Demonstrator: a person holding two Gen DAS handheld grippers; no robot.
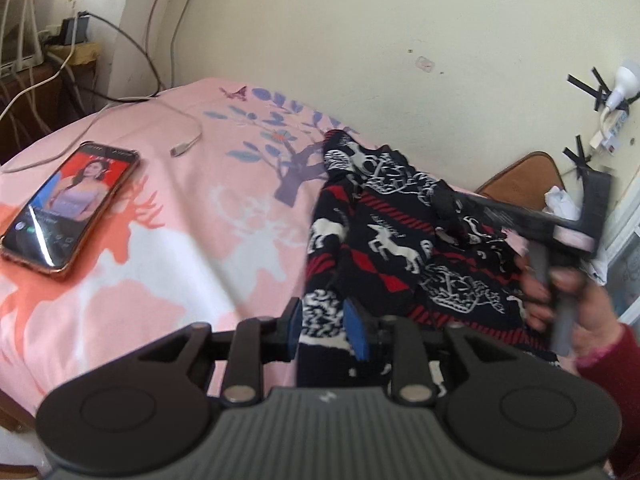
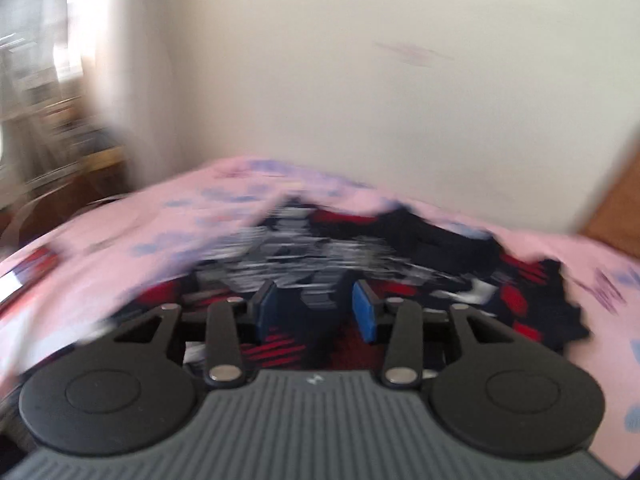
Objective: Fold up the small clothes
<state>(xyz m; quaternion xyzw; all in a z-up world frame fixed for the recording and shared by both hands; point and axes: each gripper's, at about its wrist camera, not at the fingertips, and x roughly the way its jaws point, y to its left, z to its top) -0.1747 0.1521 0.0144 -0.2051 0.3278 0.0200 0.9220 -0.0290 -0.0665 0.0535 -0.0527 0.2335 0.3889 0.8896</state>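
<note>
The left gripper (image 1: pixel 322 326) clenches an edge of the dark patterned garment (image 1: pixel 400 240), which lies bunched on the pink bedsheet (image 1: pixel 180 240) ahead and to its right. The right gripper (image 2: pixel 316 312) hovers over the same garment with its jaws apart; blur hides any contact. A smartphone (image 1: pixel 70 208) lies far left.

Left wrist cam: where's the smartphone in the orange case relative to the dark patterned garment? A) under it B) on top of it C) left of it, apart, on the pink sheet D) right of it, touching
C: the smartphone in the orange case lies on the pink printed bedsheet, left of the dark patterned garment, with bare sheet between them.
</note>
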